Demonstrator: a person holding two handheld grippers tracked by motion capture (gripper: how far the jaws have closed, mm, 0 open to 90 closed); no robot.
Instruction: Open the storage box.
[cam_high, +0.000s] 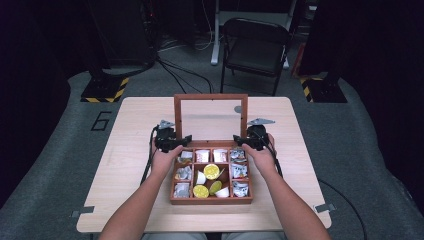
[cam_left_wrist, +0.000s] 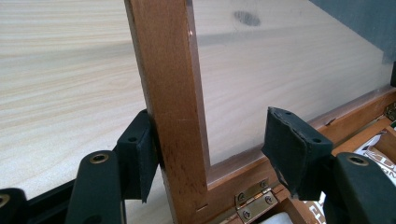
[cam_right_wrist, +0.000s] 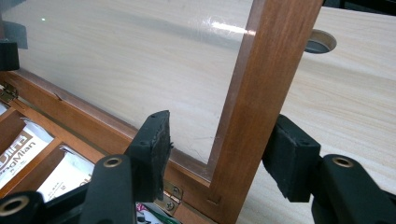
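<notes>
A: Where's the lid (cam_high: 210, 99) sitting?

B: Upright on its hinges at the far edge of the box (cam_high: 210, 200), on the tabletop (cam_high: 135, 115). Each side rail runs between a gripper's jaws. In the left gripper view the left gripper (cam_left_wrist: 212, 149) straddles the left rail (cam_left_wrist: 175, 126): the outer pad lies against the wood, the inner pad stands well clear, out over the pane (cam_left_wrist: 289, 60). So the jaws are apart, not clamping.

A: And the other one?

B: Same story mirrored. The right gripper (cam_right_wrist: 224, 154) has the right rail (cam_right_wrist: 257, 107) between its pads, with a gap on both sides as far as I can see. Apart too.

A: How would it handle?

B: I'd judge the frame stiff and fairly light, solid wood around a thin clear pane (glass or acrylic, I can't tell). The rails are the place to take hold, low near the hinge (cam_left_wrist: 254, 200), square across the wood. Keep pads off the pane: it's smooth, likely slippery, and may scratch or crack.

A: Anything else?

B: It swings on small brass hinges, so push both sides evenly or the frame could twist. Let go carelessly and it may drop onto the packets (cam_high: 202, 156) inside.
</notes>
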